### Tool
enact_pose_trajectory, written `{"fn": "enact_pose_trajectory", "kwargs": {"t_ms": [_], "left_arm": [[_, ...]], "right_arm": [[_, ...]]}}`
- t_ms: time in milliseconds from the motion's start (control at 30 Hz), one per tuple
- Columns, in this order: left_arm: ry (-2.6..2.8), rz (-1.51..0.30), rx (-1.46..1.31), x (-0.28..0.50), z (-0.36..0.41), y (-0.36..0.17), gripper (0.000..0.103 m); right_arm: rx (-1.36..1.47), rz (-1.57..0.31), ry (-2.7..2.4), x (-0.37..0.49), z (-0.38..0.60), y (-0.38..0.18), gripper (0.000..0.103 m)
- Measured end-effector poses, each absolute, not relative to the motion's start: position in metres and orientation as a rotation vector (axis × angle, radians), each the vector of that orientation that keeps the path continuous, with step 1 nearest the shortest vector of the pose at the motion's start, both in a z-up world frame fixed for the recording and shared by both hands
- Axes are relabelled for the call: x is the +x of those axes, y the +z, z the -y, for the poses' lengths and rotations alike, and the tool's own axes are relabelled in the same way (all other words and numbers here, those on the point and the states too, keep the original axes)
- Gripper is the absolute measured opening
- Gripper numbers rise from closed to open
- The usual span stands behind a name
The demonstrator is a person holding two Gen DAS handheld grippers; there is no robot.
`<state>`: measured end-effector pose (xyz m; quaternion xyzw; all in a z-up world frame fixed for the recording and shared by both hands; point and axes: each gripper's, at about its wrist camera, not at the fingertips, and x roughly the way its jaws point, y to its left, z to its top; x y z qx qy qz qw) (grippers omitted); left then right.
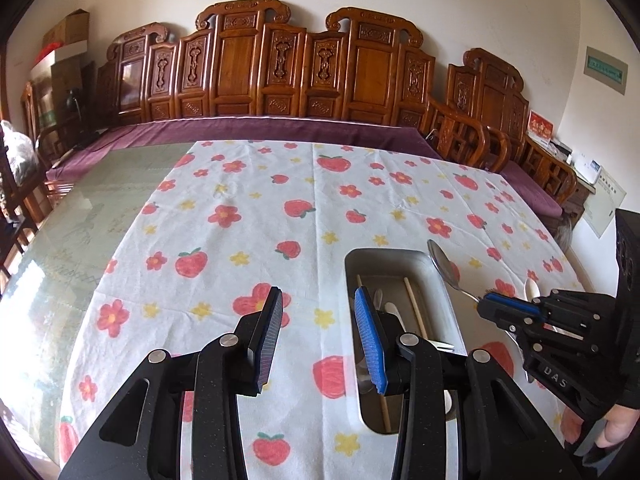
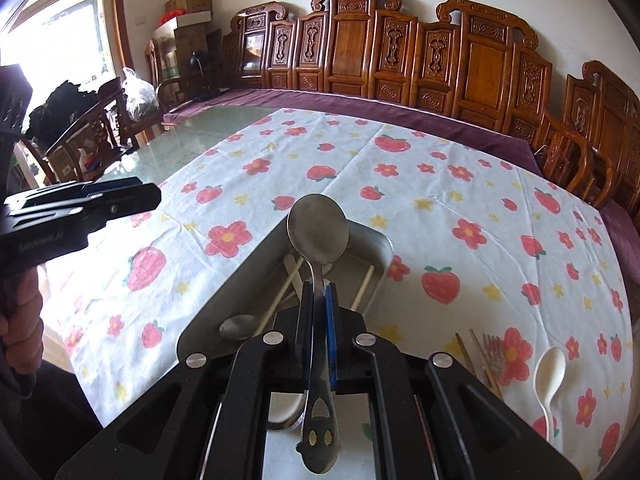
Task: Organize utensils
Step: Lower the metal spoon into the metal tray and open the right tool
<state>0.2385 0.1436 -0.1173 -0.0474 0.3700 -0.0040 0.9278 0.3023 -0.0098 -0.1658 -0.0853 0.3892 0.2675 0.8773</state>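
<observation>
**A:** ok so what's the right gripper (image 2: 318, 300) doing here?

**B:** it's clamped tight on a metal spoon (image 2: 318, 232), pads pinching the handle about midway. Bowl sticks out forward and up, the handle end with the little cutouts hangs back toward the camera. The spoon is in the air over the tray (image 2: 384, 248), not touching it.

**A:** and the left gripper (image 1: 318, 332)?

**B:** jaws apart, nothing between them. It hangs above the tablecloth (image 1: 224, 240), with its blue pad over the tray's left edge.

**A:** what's in the tray already?

**B:** it's a shallow metal one, rounded corners. From the right wrist view I can see two pale chopsticks (image 2: 280, 300) lying lengthwise, another metal spoon (image 2: 239, 326) near the close corner, and something white and spoon-like partly hidden behind the fingers. Can't say exactly what that is.

**A:** anything still out on the table?

**B:** yep, to the right of the tray on the cloth: a white spoon (image 2: 550, 376), and just left of it a fork (image 2: 493, 354) beside a couple of brown sticks (image 2: 466, 354), probably chopsticks, but they're small and blurry.

**A:** and the background?

**B:** the strawberry-and-flower cloth covers part of a glass-topped table (image 1: 100, 208), with a carved wooden bench (image 1: 304, 72) with a purple cushion along the wall behind it.
</observation>
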Motion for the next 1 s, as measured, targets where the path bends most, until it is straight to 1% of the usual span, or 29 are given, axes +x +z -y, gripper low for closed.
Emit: {"fn": "enact_pose_trajectory", "kwargs": {"t_ms": [267,667,1000], "left_arm": [[0.001,-0.78,-0.106,0.241,-0.158,-0.122,0.035],[0.017,-0.827,-0.094,0.25,-0.163,-0.138,0.035],[0.017,-0.846,-0.07,0.254,-0.155,-0.144,0.035]], "right_arm": [[-0.162,-0.867,0.554,0.32,-0.023,-0.185,0.007],[-0.144,-0.974,0.471,0.346,-0.042,-0.235,0.007],[-0.018,-1.026,0.533,0.352,-0.038,-0.242,0.008]]}}
